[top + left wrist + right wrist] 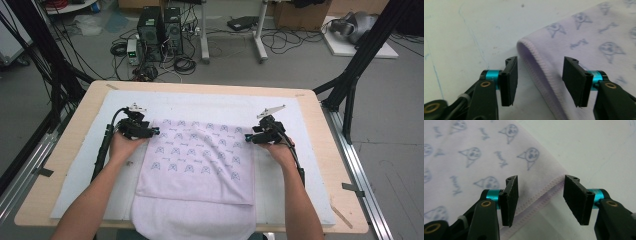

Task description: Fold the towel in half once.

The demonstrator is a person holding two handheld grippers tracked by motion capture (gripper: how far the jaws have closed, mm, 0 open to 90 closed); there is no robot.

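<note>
A wooden table (320, 150) carries a white mat (300, 165) that covers most of its top. On the mat lies a pale lilac towel (197, 165) printed with small blue-grey figures. It is folded over itself: the printed upper layer sits squarely in the middle of the mat, and a plain lower layer sticks out from under it towards the person and hangs over the near edge of the table. Beyond the table, on the grey floor, stand two black computer towers (160, 32) among loose cables.

The person's forearms come in from the near side, one on each side of the towel. The left gripper (154, 132) sits at the far left corner of the upper layer. In the left gripper view its jaws are spread wide, with the rounded, folded corner of the towel (534, 62) lying between them on the mat; neither jaw touches the cloth.

The right gripper (247, 137) sits at the far right corner of the upper layer. In the right gripper view its jaws are also spread wide, standing either side of the stitched hem (544, 191) at that corner, pinching nothing.
</note>
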